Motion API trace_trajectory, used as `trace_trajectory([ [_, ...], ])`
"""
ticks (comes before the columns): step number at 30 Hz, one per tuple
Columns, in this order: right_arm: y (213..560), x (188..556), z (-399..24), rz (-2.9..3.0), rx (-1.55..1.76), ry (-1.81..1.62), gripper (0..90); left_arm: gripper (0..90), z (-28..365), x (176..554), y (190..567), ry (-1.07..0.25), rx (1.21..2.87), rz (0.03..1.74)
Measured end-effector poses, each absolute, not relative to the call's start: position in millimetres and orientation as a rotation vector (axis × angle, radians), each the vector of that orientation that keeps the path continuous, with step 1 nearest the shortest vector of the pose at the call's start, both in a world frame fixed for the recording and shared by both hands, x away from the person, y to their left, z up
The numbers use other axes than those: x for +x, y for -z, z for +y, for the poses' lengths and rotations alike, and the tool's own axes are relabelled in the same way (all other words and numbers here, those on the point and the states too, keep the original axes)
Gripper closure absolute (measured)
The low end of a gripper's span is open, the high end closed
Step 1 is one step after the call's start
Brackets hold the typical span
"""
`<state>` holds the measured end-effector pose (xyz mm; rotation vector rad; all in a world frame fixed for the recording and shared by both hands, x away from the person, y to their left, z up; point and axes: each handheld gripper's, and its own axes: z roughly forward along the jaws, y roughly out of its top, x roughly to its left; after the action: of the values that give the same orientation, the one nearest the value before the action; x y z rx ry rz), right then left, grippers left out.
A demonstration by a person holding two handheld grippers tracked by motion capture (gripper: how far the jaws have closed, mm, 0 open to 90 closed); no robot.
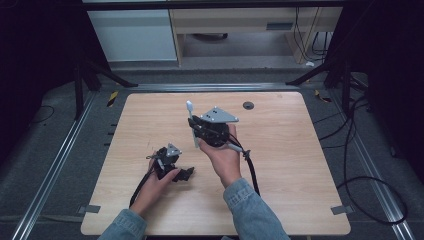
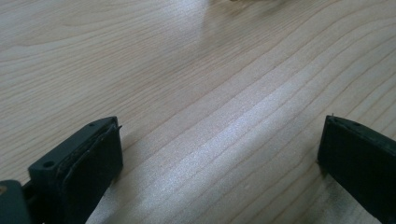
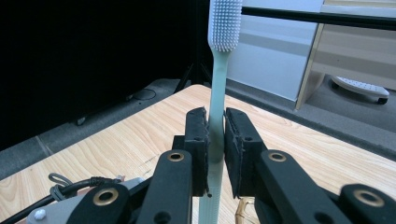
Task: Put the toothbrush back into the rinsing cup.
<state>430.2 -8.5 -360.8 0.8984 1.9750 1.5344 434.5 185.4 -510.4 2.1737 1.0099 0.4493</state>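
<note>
A pale green toothbrush (image 1: 190, 111) with a grey bristle head stands upright above the middle of the wooden table (image 1: 280, 150). My right gripper (image 1: 196, 129) is shut on its handle, held up off the table by a hand in a denim sleeve. In the right gripper view the two black pads clamp the toothbrush (image 3: 218, 79) at mid-handle of my right gripper (image 3: 215, 135), with the bristle head high above them. My left gripper (image 1: 183, 174) lies low on the table at the front left. Its jaws stand wide apart over bare wood in the left gripper view, left gripper (image 2: 219, 149) empty.
A small round dark grommet (image 1: 248, 105) sits near the table's far edge. Black cables (image 1: 360, 180) trail over the floor on the right. Dark stand legs (image 1: 100, 70) flank the table, and a white cabinet (image 1: 132, 35) stands behind it.
</note>
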Motion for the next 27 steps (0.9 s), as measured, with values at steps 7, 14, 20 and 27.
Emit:
trace_trajectory([
  [7, 359, 429, -5, 1.924, 0.887, -1.589, 79.9, 0.0, 185, 434, 511, -0.45, 2.17, 1.012],
  [14, 356, 433, -4, 1.872, 0.879, -1.602, 79.9, 0.0, 185, 434, 511, -0.45, 2.171, 1.011],
  [20, 358, 439, -4, 1.847, 0.884, -1.588, 79.9, 0.0, 186, 435, 510, -0.45, 2.177, 1.007],
  [27, 365, 448, -2, 1.824, 0.878, -1.57, 79.9, 0.0, 186, 434, 511, -0.452, 2.174, 1.008],
])
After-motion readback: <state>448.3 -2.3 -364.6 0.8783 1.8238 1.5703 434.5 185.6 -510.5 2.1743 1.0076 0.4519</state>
